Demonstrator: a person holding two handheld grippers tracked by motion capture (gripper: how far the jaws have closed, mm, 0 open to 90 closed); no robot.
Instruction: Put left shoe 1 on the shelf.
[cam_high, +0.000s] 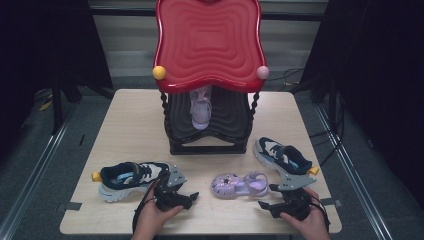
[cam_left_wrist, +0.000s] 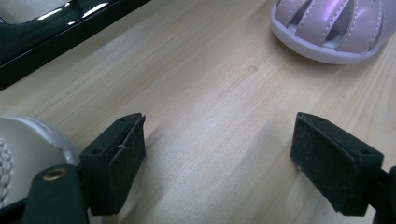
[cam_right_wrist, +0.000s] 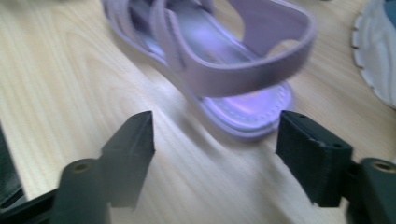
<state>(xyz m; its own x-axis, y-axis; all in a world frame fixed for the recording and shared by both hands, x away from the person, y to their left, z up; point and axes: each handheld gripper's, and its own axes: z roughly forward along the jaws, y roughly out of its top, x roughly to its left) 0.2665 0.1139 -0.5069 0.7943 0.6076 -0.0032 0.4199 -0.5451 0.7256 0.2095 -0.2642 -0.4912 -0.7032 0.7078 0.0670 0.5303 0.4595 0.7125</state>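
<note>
Between tools (cam_high: 192, 196), bare table (cam_high: 215, 212)

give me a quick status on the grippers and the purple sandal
Left gripper open, empty. Right gripper open, just short of the purple sandal heel. Sandal flat on the table, nothing between.

From the high view you get an evenly lit table (cam_high: 130, 125) against a dark, murky surround, with glare streaks along the glossy red shelf top (cam_high: 209, 40) and soft, short shadows under the shoes, suggesting overhead light. Your left gripper view is bright and fairly sharp, with white highlights on the black rack base (cam_left_wrist: 56, 28) and faint shadows beside the jaws. Your right gripper view is smeared by motion blur, the lilac sandal (cam_right_wrist: 219, 60) and near jaws soft-edged.
</note>
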